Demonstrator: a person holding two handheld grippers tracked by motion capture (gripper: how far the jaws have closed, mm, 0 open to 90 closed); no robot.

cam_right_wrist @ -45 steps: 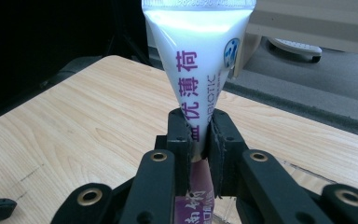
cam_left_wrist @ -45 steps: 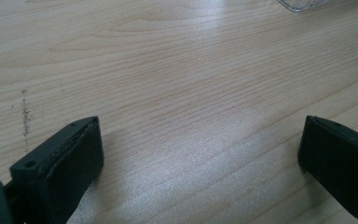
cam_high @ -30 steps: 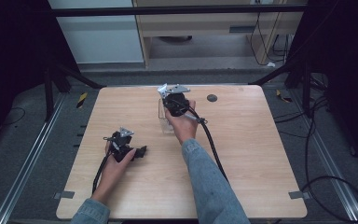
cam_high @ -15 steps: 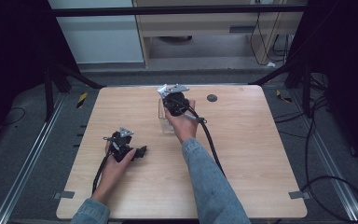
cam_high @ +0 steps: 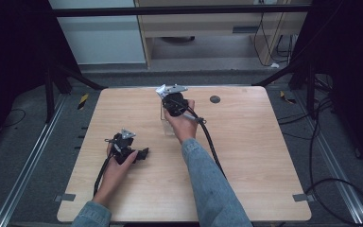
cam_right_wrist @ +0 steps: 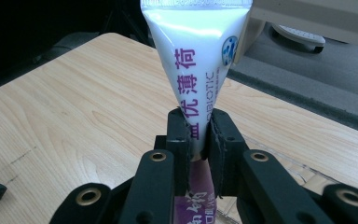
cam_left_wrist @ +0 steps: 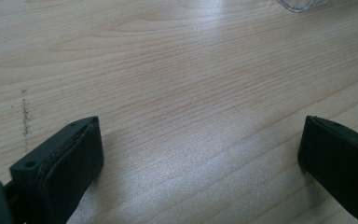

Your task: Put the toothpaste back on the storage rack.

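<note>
Right tongs point(cam_right_wrist: 198, 135) are clamped on a white tube point(cam_right_wrist: 196, 60) with purple print, pinching it low on the body with the flat crimped end pointing away from the camera, up and outward. In the high view the right tongs point(cam_high: 170, 94) sit near the far edge of the surface point(cam_high: 264, 156), over what looks like a clear container point(cam_high: 167, 124) just beside the hand; its outline is faint, so I can't tell whether the tube's lower end is inside it or above it. Left tongs point(cam_high: 142, 153) rest low on the near-left of the surface, jaws wide apart with nothing between them, just bare wood grain; a clear ribbed rim point(cam_left_wrist: 303, 4) peeks in at the top of the left gripper view. My read: tube is in transit, either being lifted from or lowered into the container. Next move needs a steady vertical path so the tube clears the rim, grip kept firm since the tube is soft and could slip. Left tongs could brace the container.
</note>
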